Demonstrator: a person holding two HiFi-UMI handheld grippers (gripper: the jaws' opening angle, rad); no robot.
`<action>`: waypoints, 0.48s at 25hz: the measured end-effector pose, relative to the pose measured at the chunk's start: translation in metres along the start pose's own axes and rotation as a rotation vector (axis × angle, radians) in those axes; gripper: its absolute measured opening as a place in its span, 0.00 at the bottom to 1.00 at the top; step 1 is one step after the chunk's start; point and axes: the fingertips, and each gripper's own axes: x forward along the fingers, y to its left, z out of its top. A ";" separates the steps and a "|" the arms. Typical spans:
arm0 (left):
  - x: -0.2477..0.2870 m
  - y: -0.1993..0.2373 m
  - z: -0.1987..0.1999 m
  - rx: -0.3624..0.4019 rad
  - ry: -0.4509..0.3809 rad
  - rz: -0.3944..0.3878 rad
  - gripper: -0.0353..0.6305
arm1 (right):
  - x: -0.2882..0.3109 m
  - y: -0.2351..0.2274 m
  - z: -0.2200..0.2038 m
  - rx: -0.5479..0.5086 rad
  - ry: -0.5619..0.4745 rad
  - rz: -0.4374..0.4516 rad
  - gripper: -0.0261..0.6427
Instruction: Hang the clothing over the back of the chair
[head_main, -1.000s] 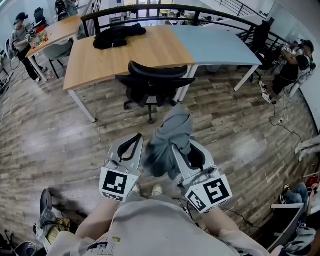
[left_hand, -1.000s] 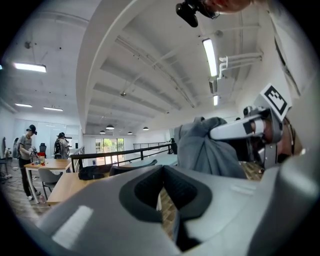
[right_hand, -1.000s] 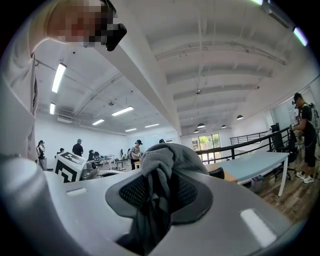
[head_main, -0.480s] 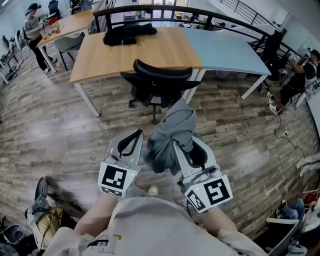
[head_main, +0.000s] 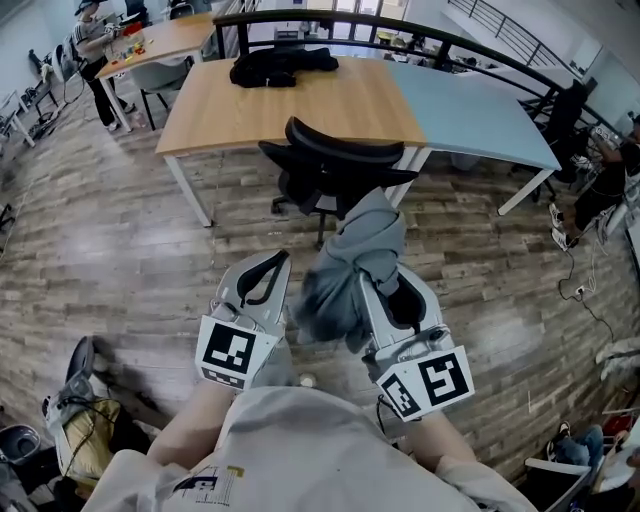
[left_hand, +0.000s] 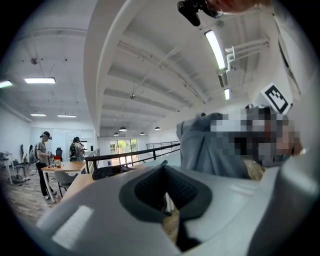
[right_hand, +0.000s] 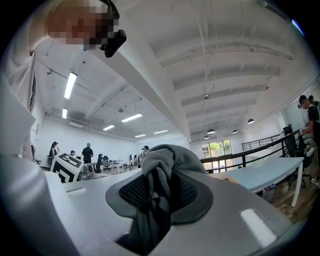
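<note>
Hoodie (head_main: 355, 270) now nearer chair (head_main: 335, 165) — right gripper (right_hand: 159, 192) clamps it, hem hidden.

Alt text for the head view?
The right gripper holds up a bunched grey fabric garment; the left gripper beside it is shut and empty. Ahead, a black mesh office chair stands at a light wooden desk.

Left hand-held gripper (left_hand: 163, 170) jaws together, empty; grey clothing (left_hand: 210, 150) beside.
</note>
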 end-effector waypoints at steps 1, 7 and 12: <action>0.002 0.002 -0.001 0.000 0.000 0.005 0.05 | 0.003 -0.001 -0.001 -0.008 -0.001 0.001 0.21; 0.023 0.014 -0.014 -0.005 0.010 0.015 0.05 | 0.022 -0.006 -0.013 -0.032 0.013 0.010 0.21; 0.051 0.026 -0.023 -0.011 0.010 -0.009 0.05 | 0.047 -0.021 -0.014 -0.038 0.006 -0.004 0.21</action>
